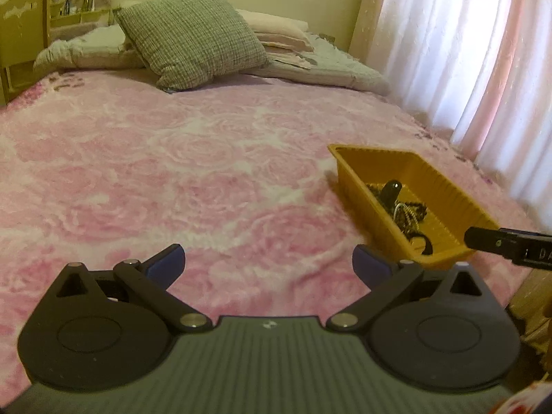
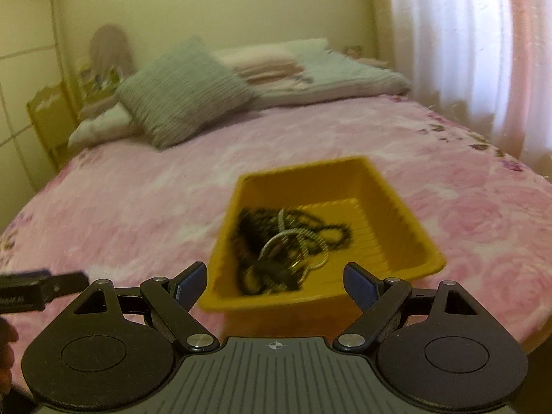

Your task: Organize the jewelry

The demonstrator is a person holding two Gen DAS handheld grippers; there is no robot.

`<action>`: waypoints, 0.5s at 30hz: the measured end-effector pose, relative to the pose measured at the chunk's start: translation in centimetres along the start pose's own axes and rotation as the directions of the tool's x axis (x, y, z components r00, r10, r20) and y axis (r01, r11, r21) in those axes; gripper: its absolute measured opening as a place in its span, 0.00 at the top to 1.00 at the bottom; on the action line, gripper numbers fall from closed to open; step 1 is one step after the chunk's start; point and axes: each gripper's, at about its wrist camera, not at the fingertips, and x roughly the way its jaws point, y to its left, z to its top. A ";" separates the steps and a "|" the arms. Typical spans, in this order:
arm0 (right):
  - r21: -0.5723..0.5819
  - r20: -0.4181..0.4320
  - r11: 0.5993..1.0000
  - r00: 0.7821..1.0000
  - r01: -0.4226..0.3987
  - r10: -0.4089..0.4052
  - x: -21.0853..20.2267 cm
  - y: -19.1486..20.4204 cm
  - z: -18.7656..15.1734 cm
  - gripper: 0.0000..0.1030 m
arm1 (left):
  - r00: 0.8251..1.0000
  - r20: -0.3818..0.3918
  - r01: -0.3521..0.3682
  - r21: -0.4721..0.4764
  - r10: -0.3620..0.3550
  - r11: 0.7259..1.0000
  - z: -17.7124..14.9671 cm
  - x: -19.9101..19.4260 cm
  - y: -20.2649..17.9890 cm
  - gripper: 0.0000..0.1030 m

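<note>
- Right now left gripper (image 1: pixel 268 265) hangs over the pink rose-pattern bedspread (image 1: pixel 172 179), jaws spread wide, blue pads (image 1: pixel 165 265) well apart, nothing between them, only blanket showing in the gap.
- Right gripper (image 2: pixel 275 283) also spread wide, holding nothing; its blue pads (image 2: pixel 358 284) sit either side of the near end of the yellow tray (image 2: pixel 390 186) as seen in the right wrist view, but no contact with the tray visible.
- Yellow tray rests on the bedspread near the bed's curtain side; in the left wrist view it lies off to the right of the left gripper (image 1: pixel 448 189).
- Jewelry (image 2: pixel 286 245) sits inside the tray, a tangled heap: dark chains plus silvery rings or bangles lying across them. Blurred in the right wrist view, so single pieces can't be told apart.
- Left wrist view shows the same jewelry heap (image 1: pixel 407 210) in the tray's near half, with a dark upright piece in it; what that piece is I cannot tell.
- Part of the right gripper's black body pokes into the left wrist view at the right edge (image 1: pixel 507 246), just beside the tray's near corner.
- Part of the left gripper shows at the left edge of the right wrist view (image 2: pixel 41 289), apart from the tray.
- Grey checked cushion (image 1: pixel 193 38) leans at the head of the bed, folded bedding (image 1: pixel 310 58) beside it.
- Sheer pinkish curtain (image 1: pixel 465 51) along the tray's side of the bed.
</note>
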 end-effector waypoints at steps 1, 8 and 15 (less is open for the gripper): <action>-0.009 -0.012 1.000 1.000 -0.008 0.008 0.1 0.4 -0.3 0.17 | 1.000 -0.003 -0.005 0.007 0.005 1.000 -0.1 -0.2 -0.1 0.01; -0.021 -0.068 0.999 0.997 -0.034 0.032 0.3 2.0 -1.9 0.17 | 0.999 -0.038 -0.027 0.005 0.027 1.000 -0.9 -1.2 0.1 0.03; -0.067 -0.121 0.997 0.992 -0.050 0.041 0.6 3.5 -2.9 0.17 | 0.994 -0.081 -0.069 -0.016 0.067 0.998 -2.3 -2.1 1.0 0.03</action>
